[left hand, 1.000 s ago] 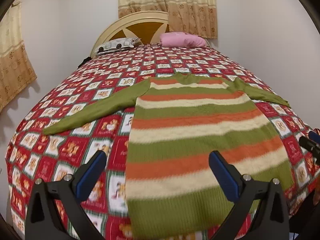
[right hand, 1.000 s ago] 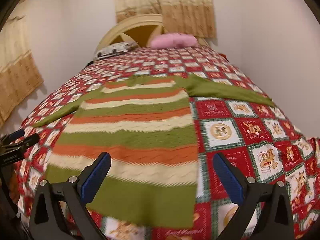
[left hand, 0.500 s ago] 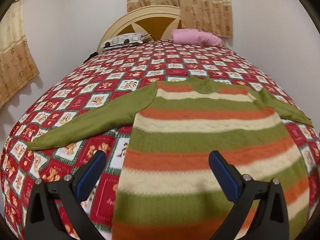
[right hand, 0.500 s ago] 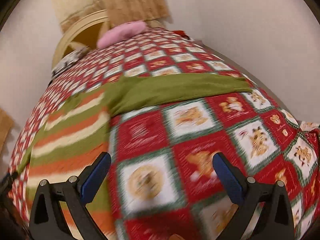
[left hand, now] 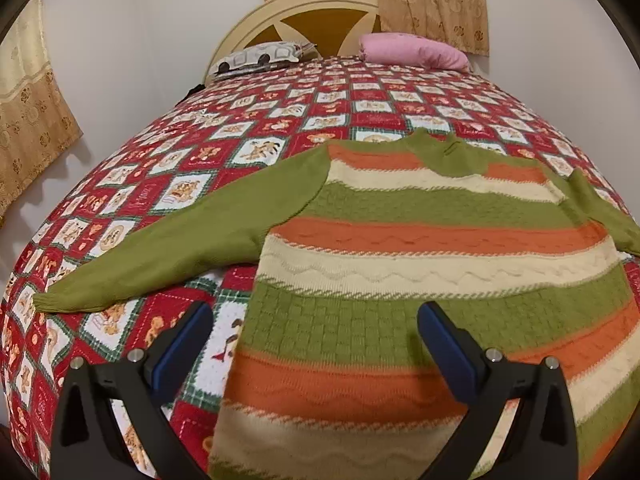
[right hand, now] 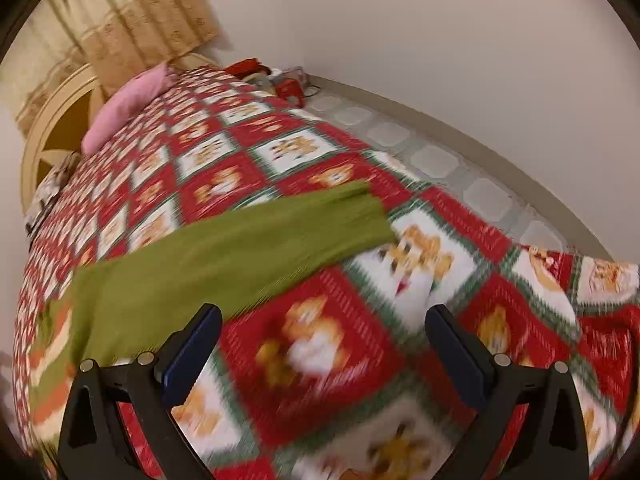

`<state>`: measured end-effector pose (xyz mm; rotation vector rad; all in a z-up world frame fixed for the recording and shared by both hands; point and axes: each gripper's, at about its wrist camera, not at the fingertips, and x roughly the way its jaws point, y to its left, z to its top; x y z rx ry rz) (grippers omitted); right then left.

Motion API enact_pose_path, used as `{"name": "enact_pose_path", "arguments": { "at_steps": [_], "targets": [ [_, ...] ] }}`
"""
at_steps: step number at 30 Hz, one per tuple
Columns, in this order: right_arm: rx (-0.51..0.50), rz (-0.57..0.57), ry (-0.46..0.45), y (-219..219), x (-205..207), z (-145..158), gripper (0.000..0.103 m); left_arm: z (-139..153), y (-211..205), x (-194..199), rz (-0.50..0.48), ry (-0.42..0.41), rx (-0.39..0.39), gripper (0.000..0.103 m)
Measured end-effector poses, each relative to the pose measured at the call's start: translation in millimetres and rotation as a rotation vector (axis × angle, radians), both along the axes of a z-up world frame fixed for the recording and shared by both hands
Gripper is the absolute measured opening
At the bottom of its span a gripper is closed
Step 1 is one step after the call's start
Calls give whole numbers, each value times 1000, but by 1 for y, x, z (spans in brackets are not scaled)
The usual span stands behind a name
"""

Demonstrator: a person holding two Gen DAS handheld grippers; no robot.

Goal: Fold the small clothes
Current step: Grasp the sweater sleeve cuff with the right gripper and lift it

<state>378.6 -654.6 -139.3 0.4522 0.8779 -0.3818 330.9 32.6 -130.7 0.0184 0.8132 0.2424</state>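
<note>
— while both tools hang over the bed, what do you note about the jaws?

— left gripper (left hand: 312, 344): jaws spread wide, nothing between the blue pads. it hovers above the lower body of the sweater (left hand: 420, 264), its left finger over bare quilt (left hand: 168, 168), its right finger over the knit.

— and the other one?

— right gripper (right hand: 324, 344): jaws also spread, empty. it hangs over the quilt (right hand: 304, 380), just past the edge of the green sleeve (right hand: 240, 256). that view is blurred, so fine detail is lost.

— where does the garment lie?

— flat on the patchwork quilt, front up, neck toward the headboard (left hand: 320, 20). stripes of green, orange and cream across the body. its plain green sleeve (left hand: 168, 252) stretches out to the left, cuff near the bed's edge. the opposite sleeve, seen from the right wrist, lies straight too, cuff pointing toward the tiled floor (right hand: 440, 160).

— anything else on the bed?

— pink pillow (left hand: 412, 50) and a patterned pillow (left hand: 260, 56) up at the head, well apart from the sweater. beige curtains (left hand: 432, 0) behind the headboard.
</note>
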Motion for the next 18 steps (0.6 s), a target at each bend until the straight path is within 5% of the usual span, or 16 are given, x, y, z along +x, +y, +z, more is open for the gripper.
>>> {"name": "enact_pose_path", "arguments": {
  "at_steps": [9, 14, 15, 16, 18],
  "targets": [
    [9, -29, 22, -37, 41, -15, 86, -14, 0, 15, 17, 42, 7, 103],
    [6, 2, 33, -37, 50, -27, 68, -17, -3, 15, 10, 51, 15, 103],
    [-3, 22, 25, -34, 51, -26, 58, -17, -3, 16, 10, 51, 14, 103],
    [2, 38, 12, -32, 51, -25, 32, -17, -3, 16, 9, 52, 12, 103],
    [26, 88, -14, -29, 53, -19, 7, -16, -2, 16, 11, 48, 9, 103]
  ]
}}
